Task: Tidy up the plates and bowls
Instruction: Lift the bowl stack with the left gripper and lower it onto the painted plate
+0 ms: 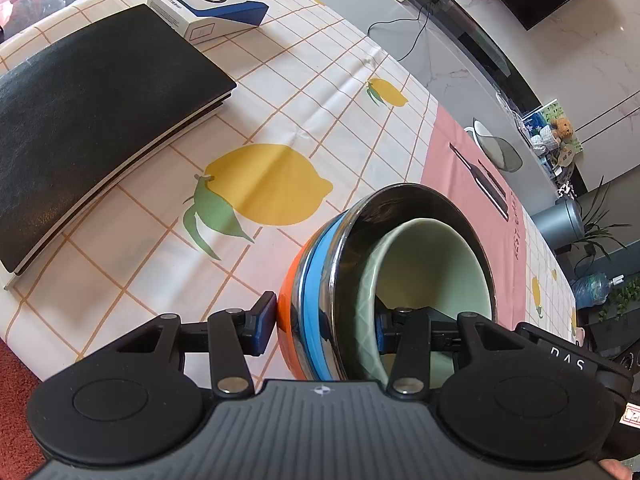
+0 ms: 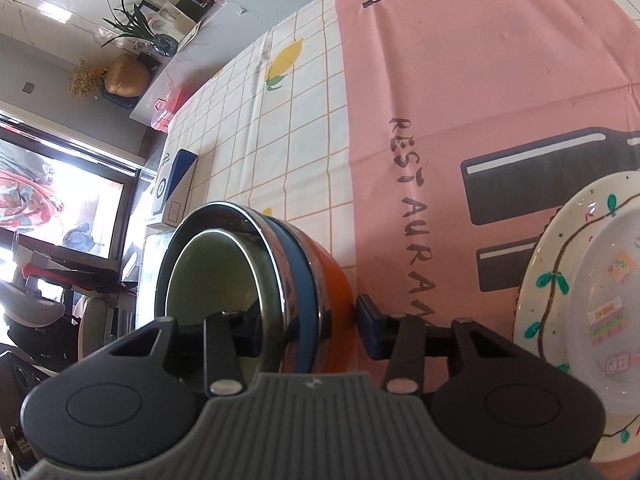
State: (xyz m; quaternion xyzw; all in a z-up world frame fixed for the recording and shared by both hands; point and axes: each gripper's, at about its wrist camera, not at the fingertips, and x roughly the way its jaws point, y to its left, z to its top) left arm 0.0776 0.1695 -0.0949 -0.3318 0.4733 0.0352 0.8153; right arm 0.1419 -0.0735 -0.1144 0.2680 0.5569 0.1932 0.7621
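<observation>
Nested bowls, lifted or about to be: a pale green bowl [image 1: 432, 268] sits inside a steel bowl [image 1: 400, 208] with a blue band and an orange base, so the bowl stacking looks largely done, while a white plate [image 2: 580, 280] with a painted vine border lies apart on the pink part of the tablecloth [image 2: 460, 100], just off the outer side of the right gripper [image 2: 308, 328]. What seems left, judging by the task, is setting the bowl stack in its place and dealing with the plate; whether other dishes wait elsewhere cannot be seen. The left gripper [image 1: 328, 320] straddles the near wall of the stack, one finger against the orange outside and the other inside the green bowl, its pads pressing on both sides, so it grips the rim. The right gripper straddles the opposite wall in the same way, one finger inside the green bowl, but its outer pad stands just clear of the orange side, so it is not yet clamped. Both grippers point steeply downward and face each other across the stack, which appears tilted between them in both wrist views. A black folder [image 1: 92, 120] and a white and blue box [image 1: 208, 8] lie well beyond the left gripper on the lemon-print cloth.
</observation>
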